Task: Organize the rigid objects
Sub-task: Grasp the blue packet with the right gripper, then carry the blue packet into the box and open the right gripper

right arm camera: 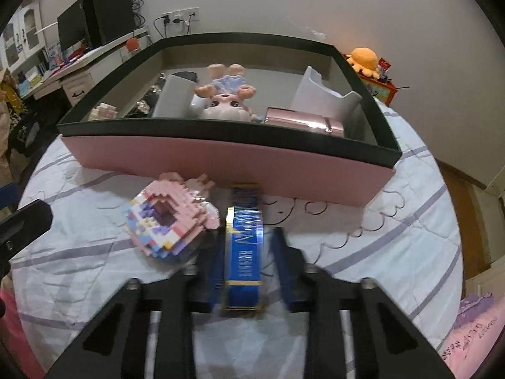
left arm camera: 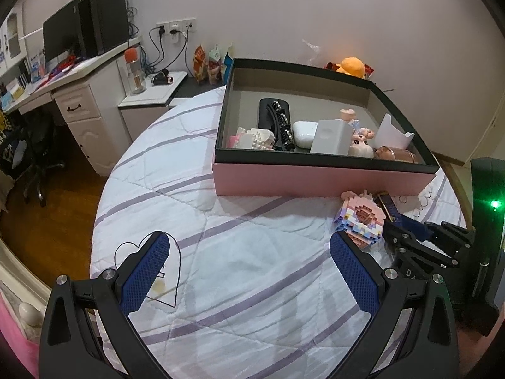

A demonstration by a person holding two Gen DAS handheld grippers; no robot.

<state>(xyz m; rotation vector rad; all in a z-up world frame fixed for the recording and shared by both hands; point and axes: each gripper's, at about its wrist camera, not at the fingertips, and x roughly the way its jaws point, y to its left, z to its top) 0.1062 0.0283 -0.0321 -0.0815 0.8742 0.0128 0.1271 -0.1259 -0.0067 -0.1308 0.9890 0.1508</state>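
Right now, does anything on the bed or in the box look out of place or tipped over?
Two things sit outside the pink box: the brick model lies tilted on the quilt, and the blue pack beside it is between the right hand-held gripper pads. Inside the box, the doll lies head down.

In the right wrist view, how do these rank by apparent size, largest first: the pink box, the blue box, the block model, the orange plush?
1. Pink box
2. Block model and blue box look alike in size; the blue box is nearer the camera, so no ranking.
3. Orange plush, farthest away.
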